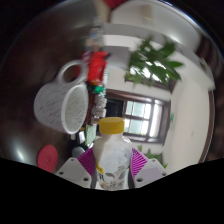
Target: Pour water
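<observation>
A small clear plastic bottle (112, 160) with a yellow cap (112, 126) stands between my fingers, and both magenta pads (88, 160) press on its sides. My gripper (112, 168) is shut on it and holds it upright. A white mug (62, 100) with its handle toward the top appears tipped on its side beyond and to the left of the bottle, its open mouth facing the bottle. The view is tilted, so the room looks rotated.
A red and green object (96, 72) sits beside the mug. A green leafy plant (152, 62) is beyond on the right. A dark-framed window (130, 108) lies behind the bottle. A pink-red item (48, 158) is at the left.
</observation>
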`<state>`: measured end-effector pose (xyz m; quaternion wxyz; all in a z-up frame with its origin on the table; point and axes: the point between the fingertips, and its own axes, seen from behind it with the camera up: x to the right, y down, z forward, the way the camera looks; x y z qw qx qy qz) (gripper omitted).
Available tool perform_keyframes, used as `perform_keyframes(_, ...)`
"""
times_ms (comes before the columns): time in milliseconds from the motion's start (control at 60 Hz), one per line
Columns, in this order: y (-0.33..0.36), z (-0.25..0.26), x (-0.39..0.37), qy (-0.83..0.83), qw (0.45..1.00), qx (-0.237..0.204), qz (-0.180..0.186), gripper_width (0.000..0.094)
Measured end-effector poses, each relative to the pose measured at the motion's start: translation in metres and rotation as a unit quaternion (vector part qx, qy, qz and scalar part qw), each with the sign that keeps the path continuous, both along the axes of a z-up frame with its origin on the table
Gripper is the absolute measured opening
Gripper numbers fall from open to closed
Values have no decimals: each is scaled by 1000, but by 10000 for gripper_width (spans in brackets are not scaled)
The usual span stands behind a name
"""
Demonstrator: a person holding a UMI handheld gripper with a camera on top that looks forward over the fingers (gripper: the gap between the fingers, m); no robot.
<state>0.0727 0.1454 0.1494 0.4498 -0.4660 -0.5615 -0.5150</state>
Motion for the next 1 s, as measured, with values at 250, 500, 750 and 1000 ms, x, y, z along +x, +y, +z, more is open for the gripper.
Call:
perform_keyframes(250,-15,4,26,492,863,-108,-52,426)
perform_keyframes(500,-14,-27,47,664,733,-137,-58,427)
perform_keyframes(750,-9,-71,42,722,673,-149,-61,436)
perform_keyframes(1000,-12,-69,52,753,646,-114,-53,454)
